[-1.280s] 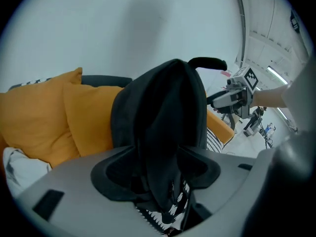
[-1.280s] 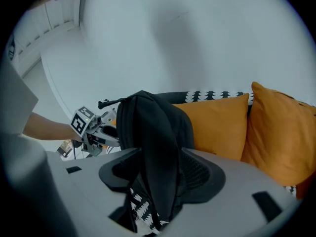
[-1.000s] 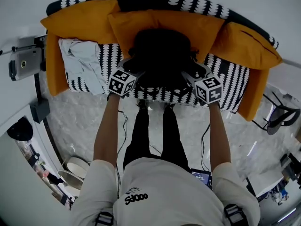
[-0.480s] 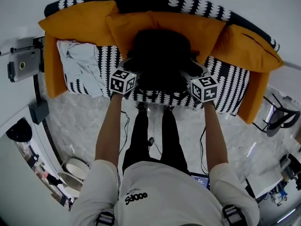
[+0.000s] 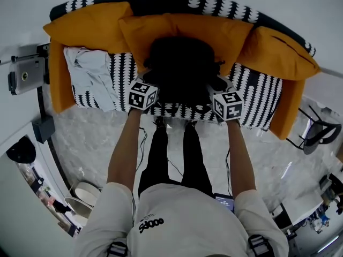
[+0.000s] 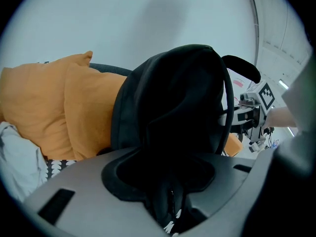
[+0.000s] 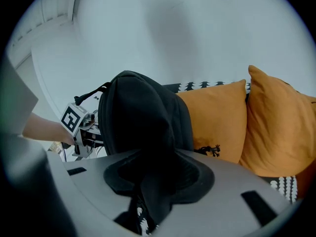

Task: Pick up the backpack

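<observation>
a black backpack [image 5: 182,63] stands upright on the seat of a black-and-white patterned sofa [image 5: 257,98], its back leaning on the middle orange cushion [image 5: 228,33]. more orange cushions sit at both ends of the sofa. a pale grey cloth [image 5: 88,71] lies crumpled on the seat well to the left of the bag.

the person stands facing the sofa on a marbled floor [image 5: 86,138], both arms stretched forward. the left tongs [image 5: 151,82] are at the bag's lower left side and the right tongs [image 5: 214,85] at its lower right side, each pointing slantwise down, with its marker cube [image 5: 143,94] facing up.

in the left gripper view the tongs are closing, about half open, and a fold of the bag's black fabric runs down into the gap between the two jaws and is pinched there. the right gripper view shows the same on its side: jaws closing, about halfway, with a gathered fold of black fabric caught between them. the bag's bottom rests on the seat.
</observation>
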A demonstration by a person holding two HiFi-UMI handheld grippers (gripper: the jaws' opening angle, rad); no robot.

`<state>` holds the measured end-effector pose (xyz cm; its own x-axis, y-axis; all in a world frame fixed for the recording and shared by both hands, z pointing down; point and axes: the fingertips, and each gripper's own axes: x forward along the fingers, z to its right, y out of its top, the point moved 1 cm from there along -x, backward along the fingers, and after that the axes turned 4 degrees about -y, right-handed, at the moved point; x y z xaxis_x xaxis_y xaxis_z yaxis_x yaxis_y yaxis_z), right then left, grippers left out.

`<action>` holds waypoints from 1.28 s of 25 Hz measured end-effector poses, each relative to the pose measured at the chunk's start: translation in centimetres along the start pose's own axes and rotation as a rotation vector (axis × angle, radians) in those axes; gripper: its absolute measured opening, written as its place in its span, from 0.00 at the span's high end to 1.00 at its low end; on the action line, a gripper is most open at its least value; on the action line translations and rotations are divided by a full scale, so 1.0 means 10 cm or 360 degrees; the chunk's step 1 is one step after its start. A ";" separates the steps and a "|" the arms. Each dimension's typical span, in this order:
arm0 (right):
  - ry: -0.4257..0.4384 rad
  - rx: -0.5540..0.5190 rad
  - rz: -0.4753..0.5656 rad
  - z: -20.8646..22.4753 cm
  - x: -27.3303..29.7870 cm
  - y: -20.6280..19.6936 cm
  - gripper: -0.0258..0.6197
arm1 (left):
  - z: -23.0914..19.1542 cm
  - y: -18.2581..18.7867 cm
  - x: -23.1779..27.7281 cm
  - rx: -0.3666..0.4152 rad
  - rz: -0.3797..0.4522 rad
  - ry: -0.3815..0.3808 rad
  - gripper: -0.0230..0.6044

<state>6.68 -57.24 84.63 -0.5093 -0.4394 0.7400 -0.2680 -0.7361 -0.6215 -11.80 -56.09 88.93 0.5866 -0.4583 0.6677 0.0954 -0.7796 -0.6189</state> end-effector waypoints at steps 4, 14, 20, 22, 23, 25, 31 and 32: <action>-0.0015 -0.0005 -0.0005 -0.03 -0.08 -0.06 0.75 | 0.10 -0.04 -0.06 -0.0020 0.0007 0.0010 0.73; -0.0042 -0.0038 -0.0001 -0.32 -0.40 -0.35 0.81 | 0.42 -0.29 -0.39 0.0005 0.0080 0.0018 0.83; -0.0032 -0.0115 -0.0002 -0.52 -0.73 -0.42 0.81 | 0.70 -0.39 -0.72 0.0037 0.0116 -0.0026 0.86; -0.0032 -0.0120 0.0010 -0.57 -0.85 -0.43 0.82 | 0.80 -0.38 -0.83 0.0047 0.0139 -0.0030 0.86; -0.0034 -0.0120 0.0019 -0.59 -0.92 -0.43 0.82 | 0.85 -0.36 -0.88 0.0057 0.0151 -0.0028 0.87; -0.0043 -0.0121 0.0044 -0.65 -1.06 -0.40 0.82 | 0.94 -0.30 -1.00 0.0088 0.0173 -0.0023 0.87; -0.0080 -0.0146 0.0129 -0.88 -1.60 -0.11 0.82 | 1.25 0.01 -1.48 0.0164 0.0245 -0.0007 0.87; -0.0085 -0.0150 0.0147 -0.92 -1.70 -0.04 0.82 | 1.31 0.07 -1.58 0.0177 0.0259 -0.0004 0.87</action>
<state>7.91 -44.71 69.89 -0.4918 -0.5316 0.6896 -0.2987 -0.6409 -0.7071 -10.47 -43.87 72.55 0.6033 -0.5733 0.5544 0.0876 -0.6434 -0.7605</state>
